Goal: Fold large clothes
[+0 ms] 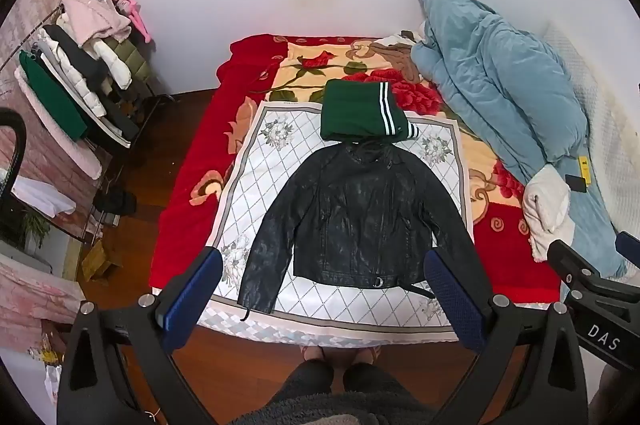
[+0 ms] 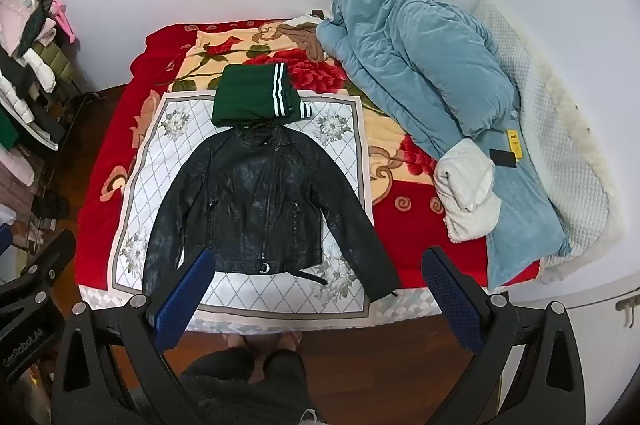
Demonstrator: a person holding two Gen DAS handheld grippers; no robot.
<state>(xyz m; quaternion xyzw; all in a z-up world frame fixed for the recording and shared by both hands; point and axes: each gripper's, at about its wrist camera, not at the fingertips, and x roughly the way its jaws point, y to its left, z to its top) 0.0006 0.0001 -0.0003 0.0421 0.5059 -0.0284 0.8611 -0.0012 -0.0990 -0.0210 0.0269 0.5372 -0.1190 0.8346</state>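
A black leather jacket (image 1: 356,221) lies flat, front up, sleeves spread, on a white diamond-pattern cloth (image 1: 256,185) on the bed; it also shows in the right wrist view (image 2: 260,209). A folded green garment with white stripes (image 1: 360,113) sits just beyond its collar, also in the right wrist view (image 2: 252,97). My left gripper (image 1: 324,297) is open and empty, held above the bed's near edge in front of the jacket's hem. My right gripper (image 2: 316,297) is open and empty at the same edge.
A red floral blanket (image 1: 188,185) covers the bed. A blue quilt (image 1: 508,97) and a white fleece item (image 1: 548,209) lie along the right side. A clothes rack (image 1: 80,73) stands at the left. The person's feet (image 1: 340,353) are on the wood floor.
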